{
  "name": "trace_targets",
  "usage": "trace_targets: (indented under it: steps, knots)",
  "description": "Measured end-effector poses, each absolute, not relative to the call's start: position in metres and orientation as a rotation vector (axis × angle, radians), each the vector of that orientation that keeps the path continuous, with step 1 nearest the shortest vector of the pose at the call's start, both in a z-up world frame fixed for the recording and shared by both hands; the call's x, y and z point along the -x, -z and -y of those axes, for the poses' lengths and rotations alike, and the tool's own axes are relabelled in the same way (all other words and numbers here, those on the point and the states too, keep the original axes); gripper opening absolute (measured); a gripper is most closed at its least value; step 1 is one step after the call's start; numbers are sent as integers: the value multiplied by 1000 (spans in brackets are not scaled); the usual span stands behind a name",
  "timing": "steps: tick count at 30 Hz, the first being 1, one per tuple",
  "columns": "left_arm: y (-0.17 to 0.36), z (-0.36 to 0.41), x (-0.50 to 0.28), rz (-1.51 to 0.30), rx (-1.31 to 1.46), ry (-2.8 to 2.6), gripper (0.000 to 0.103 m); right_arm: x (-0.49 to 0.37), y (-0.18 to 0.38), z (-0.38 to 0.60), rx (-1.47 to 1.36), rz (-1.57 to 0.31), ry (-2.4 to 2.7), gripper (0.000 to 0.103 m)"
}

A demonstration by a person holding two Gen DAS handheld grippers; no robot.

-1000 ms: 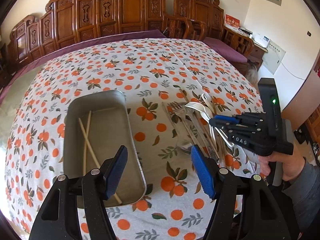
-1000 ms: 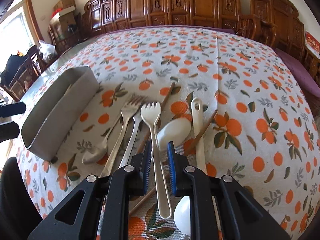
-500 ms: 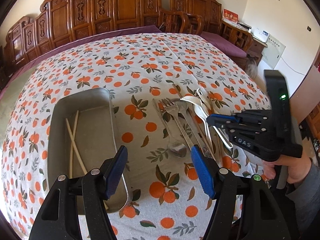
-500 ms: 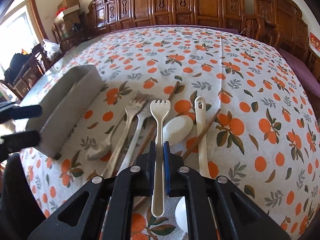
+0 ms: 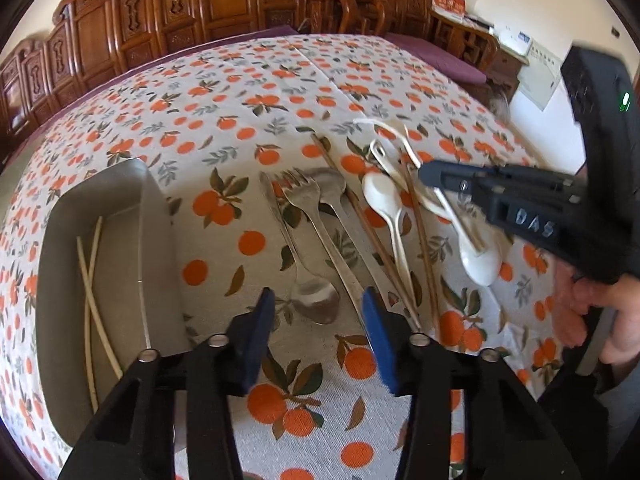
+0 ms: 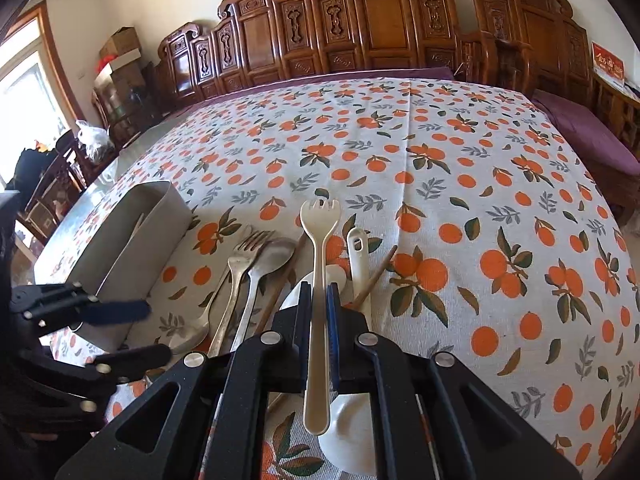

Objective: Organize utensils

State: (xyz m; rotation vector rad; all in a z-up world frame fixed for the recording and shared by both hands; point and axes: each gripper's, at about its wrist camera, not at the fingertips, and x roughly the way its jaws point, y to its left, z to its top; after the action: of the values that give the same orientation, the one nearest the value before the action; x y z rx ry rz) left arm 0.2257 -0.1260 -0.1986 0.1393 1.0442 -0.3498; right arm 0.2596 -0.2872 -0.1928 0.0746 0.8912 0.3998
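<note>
Two pale chopsticks (image 5: 90, 296) already lie in the grey tray (image 5: 154, 240) in the left wrist view, so sorting is underway. The left hand-held gripper (image 5: 318, 334) has just come lower and nearer the loose cutlery, and its jaws have just been closing; they stand apart, with the bowl of a metal spoon (image 5: 298, 264) between the pads and untouched. A metal fork (image 5: 320, 236), brown chopsticks (image 5: 372, 240) and a white spoon (image 5: 390, 220) lie spread beside it on the desk (image 5: 260, 80) (orange-print cloth over purple). At the right, the right hand-held gripper (image 5: 424, 172) carries a blurred white utensil clear of the cloth.

In the right wrist view that utensil is a cream plastic fork (image 6: 318, 300), now clamped between the pads at mid-handle, where a second ago the jaws only straddled it. Its tines appear raised, so it looks ready to go to the tray at far left. Carved wooden chairs (image 6: 360, 28) ring the desk; a window (image 6: 24, 92) and stacked boxes (image 6: 120, 48) stand left.
</note>
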Motion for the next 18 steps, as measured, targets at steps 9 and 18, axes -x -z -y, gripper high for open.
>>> trace_targets:
  steps: [9,18]
  knots:
    - [209,137,-223,-1023,-220,370,24,-260,193,285,-74,-888,-410,9]
    - [221,143,-226,-1048,-276,359,24,-260,195,284,-69,-902,-395,9]
